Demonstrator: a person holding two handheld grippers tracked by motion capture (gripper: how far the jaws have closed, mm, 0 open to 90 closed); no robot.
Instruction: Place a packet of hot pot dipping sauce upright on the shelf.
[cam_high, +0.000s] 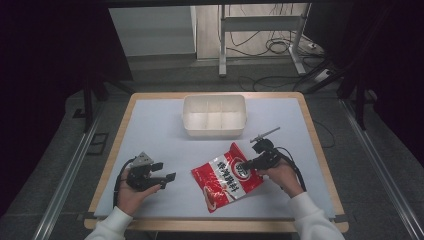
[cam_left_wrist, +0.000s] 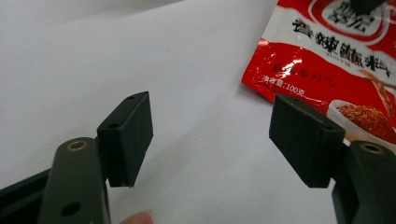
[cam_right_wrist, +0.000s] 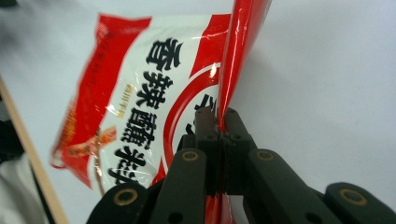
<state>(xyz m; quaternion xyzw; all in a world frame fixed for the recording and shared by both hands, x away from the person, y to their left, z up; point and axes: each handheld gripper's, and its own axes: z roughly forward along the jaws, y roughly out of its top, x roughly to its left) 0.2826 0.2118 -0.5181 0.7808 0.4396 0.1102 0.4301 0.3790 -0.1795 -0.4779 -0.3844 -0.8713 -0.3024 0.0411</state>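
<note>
A red and white seasoning packet (cam_high: 226, 176) with black Chinese print lies on the white table cover, tilted, its right edge lifted. My right gripper (cam_high: 246, 164) is shut on that edge; in the right gripper view the jaws pinch the upright red seam of the packet (cam_right_wrist: 140, 107) at the gripper (cam_right_wrist: 218, 116). My left gripper (cam_high: 165, 172) rests open to the left of the packet, held by a hand. In the left gripper view its pads (cam_left_wrist: 130, 135) stand wide apart, the gripper (cam_left_wrist: 212, 133) holds nothing, and the packet's corner (cam_left_wrist: 327, 60) lies beyond at the upper right.
A white divided bin (cam_high: 214, 116) stands at the back middle of the table. The white cover (cam_high: 150, 130) has a wooden rim around it. Behind the table are a metal frame's legs (cam_high: 222, 45) and cables on the floor.
</note>
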